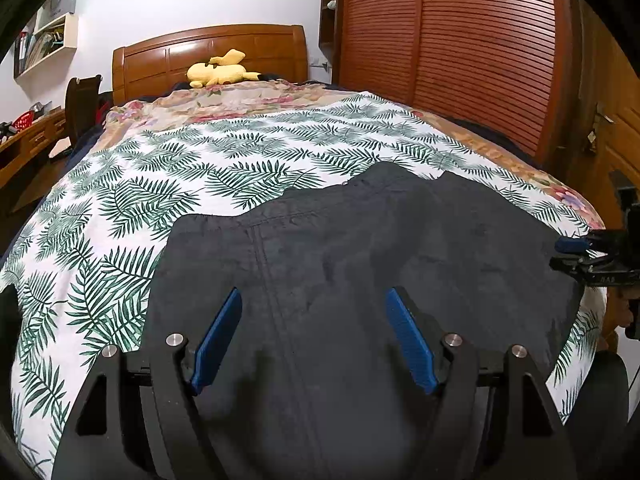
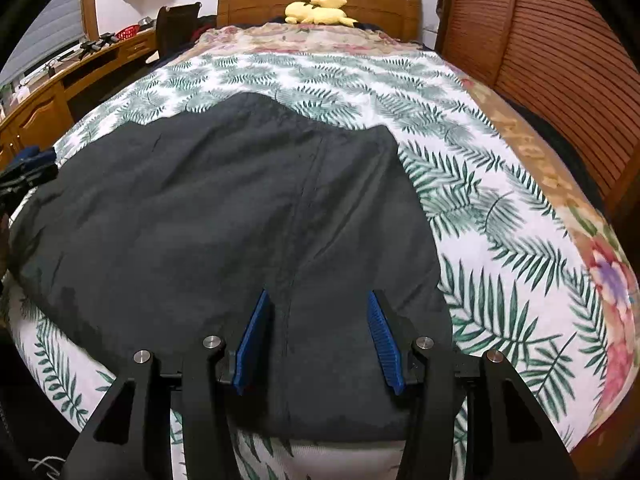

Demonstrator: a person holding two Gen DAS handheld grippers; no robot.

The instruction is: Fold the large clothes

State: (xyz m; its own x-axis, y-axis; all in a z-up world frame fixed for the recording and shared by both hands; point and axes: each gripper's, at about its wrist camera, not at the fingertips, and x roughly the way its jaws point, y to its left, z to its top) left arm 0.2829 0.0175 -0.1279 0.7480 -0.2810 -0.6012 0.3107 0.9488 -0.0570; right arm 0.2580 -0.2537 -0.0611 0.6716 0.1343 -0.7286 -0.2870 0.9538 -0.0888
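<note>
So the whole thing sits on a bed (image 2: pixel 500 216) with a palm-leaf print sheet (image 1: pixel 192 168) over a floral blanket (image 2: pixel 612 300) that shows along the right edge and up by the wooden headboard (image 1: pixel 208 56). A yellow plush toy (image 1: pixel 218 70) lies at the head end. The right side of the bed runs close along a slatted wooden wardrobe (image 1: pixel 472 48), while the left side has a wooden desk (image 2: pixel 44 92) and white wall shelves (image 1: pixel 52 36) past it.

The dark garment (image 1: pixel 360 248) is spread fairly flat across the foot half of the bed, roughly centred, with a stitched seam running up it and a wavy far edge pointing toward the headboard. In the right wrist view its near hem reaches the foot edge of the bed.

Left tool (image 1: pixel 314 300): blue pads wide apart, nothing clamped, over the garment near the foot edge. Can't tell whether the tips touch the cloth. Right tool (image 2: pixel 316 300): pads apart too, a bit narrower, straddling the seam with nothing pinched between them. It also pokes in at the right edge of the left wrist view.

Plenty of bare leaf sheet beyond the garment toward the headboard and on both sides, though the wardrobe side is tight.
</note>
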